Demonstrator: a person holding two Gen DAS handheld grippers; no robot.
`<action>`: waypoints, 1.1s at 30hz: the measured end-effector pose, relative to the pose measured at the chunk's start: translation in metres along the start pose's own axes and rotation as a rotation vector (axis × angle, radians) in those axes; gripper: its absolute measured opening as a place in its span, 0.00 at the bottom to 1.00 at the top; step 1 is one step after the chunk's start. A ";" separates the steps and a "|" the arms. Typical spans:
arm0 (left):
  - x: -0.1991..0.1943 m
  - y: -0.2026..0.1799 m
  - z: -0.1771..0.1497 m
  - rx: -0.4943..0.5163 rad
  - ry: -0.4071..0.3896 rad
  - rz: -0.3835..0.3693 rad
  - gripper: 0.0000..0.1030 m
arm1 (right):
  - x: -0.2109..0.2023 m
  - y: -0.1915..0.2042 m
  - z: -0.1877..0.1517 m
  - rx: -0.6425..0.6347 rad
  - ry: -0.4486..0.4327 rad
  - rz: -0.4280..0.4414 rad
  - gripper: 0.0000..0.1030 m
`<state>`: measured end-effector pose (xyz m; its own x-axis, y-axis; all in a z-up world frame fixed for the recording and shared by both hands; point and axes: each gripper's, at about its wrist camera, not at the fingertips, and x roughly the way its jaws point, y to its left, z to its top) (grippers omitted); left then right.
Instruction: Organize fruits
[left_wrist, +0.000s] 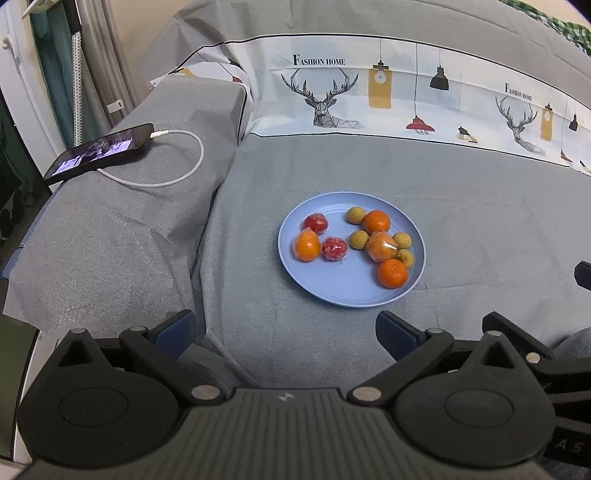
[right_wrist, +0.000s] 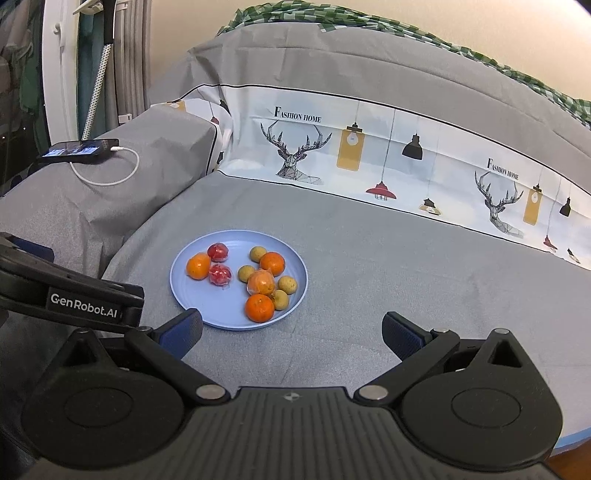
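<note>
A blue plate (left_wrist: 343, 291) (right_wrist: 221, 314) lies on the grey sheet and holds mixed fruit. There are several oranges (left_wrist: 392, 273) (right_wrist: 260, 307), two of them in clear wrap (left_wrist: 381, 246). Two red wrapped fruits (left_wrist: 334, 249) (right_wrist: 220, 275) lie at its left. Several small yellow-green round fruits (left_wrist: 355, 215) (right_wrist: 287, 284) lie among the oranges. My left gripper (left_wrist: 284, 332) is open and empty, just short of the plate's near rim. My right gripper (right_wrist: 291, 332) is open and empty, at the plate's near right; its left finger (right_wrist: 183, 330) is close to the rim.
A phone (left_wrist: 99, 153) (right_wrist: 79, 149) with a white charging cable (left_wrist: 177, 173) lies on a raised grey cushion at the left. A printed pillow band with deer (left_wrist: 332, 96) runs along the back. The left gripper's body (right_wrist: 74, 299) shows at the right wrist view's left edge.
</note>
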<state>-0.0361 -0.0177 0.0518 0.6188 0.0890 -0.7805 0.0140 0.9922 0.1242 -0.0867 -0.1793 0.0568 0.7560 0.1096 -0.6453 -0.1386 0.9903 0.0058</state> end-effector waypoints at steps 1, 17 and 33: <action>0.000 0.000 0.000 0.000 0.001 0.000 1.00 | 0.000 0.000 0.000 -0.001 -0.001 0.000 0.99; 0.003 -0.002 0.001 0.003 0.014 0.005 1.00 | 0.002 0.002 0.000 -0.005 0.005 0.001 0.99; 0.012 -0.004 0.001 0.010 0.039 0.007 1.00 | 0.008 -0.002 -0.002 0.003 0.014 0.002 0.99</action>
<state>-0.0282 -0.0202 0.0424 0.5877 0.0995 -0.8029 0.0175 0.9906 0.1355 -0.0815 -0.1810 0.0507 0.7469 0.1101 -0.6558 -0.1381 0.9904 0.0090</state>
